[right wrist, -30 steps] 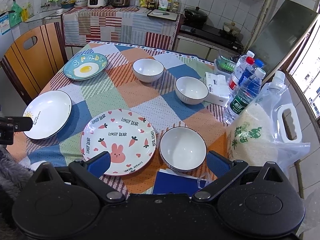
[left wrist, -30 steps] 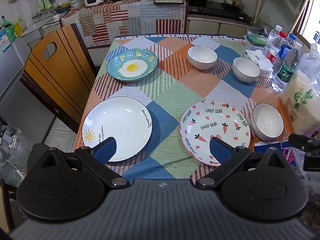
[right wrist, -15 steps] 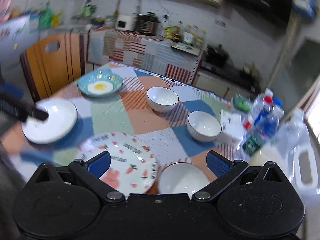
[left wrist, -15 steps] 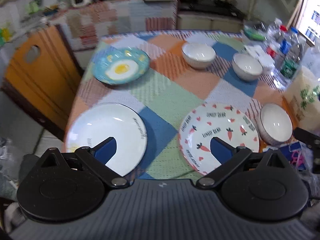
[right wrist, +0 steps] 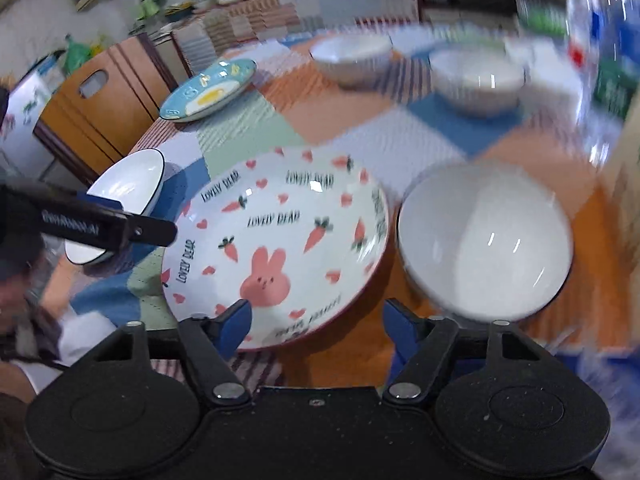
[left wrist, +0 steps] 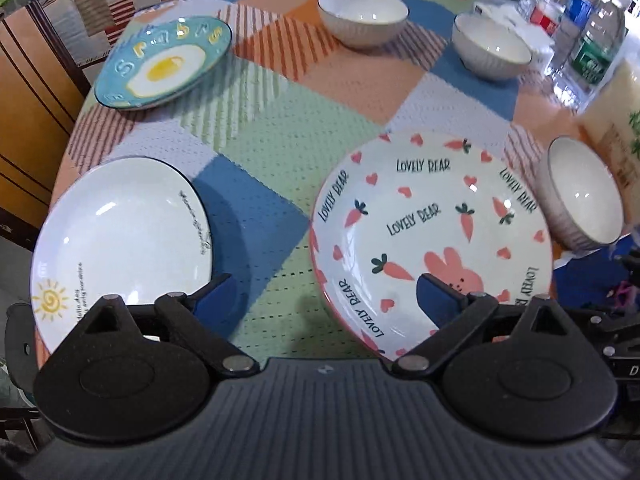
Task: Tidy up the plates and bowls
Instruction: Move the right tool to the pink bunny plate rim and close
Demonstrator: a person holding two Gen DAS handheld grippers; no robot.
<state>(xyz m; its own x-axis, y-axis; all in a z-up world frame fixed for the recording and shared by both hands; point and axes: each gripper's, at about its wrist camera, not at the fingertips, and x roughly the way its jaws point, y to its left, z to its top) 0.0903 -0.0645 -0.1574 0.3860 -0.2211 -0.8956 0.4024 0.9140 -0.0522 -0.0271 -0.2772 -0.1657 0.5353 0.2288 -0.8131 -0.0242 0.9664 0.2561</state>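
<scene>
A rabbit-and-carrot plate (left wrist: 432, 236) (right wrist: 280, 240) lies at the table's near edge. A white sun plate (left wrist: 120, 248) (right wrist: 124, 200) lies to its left, and a blue egg plate (left wrist: 164, 62) (right wrist: 210, 90) lies farther back. A white bowl (left wrist: 582, 200) (right wrist: 484, 240) sits right of the rabbit plate. Two more white bowls, one (left wrist: 362, 12) and another (left wrist: 494, 46), stand at the back. My left gripper (left wrist: 326, 300) is open, low between the sun and rabbit plates. My right gripper (right wrist: 316, 326) is open, between the rabbit plate and the near bowl.
Water bottles (left wrist: 592, 40) and a bag of rice (left wrist: 616, 120) stand at the right edge. A wooden chair (right wrist: 104, 100) stands left of the table. A patchwork cloth (left wrist: 280, 128) covers the table. The right wrist view is blurred.
Both grippers have moved down and forward, close to the near plates. The right gripper's jaws have narrowed a little.
</scene>
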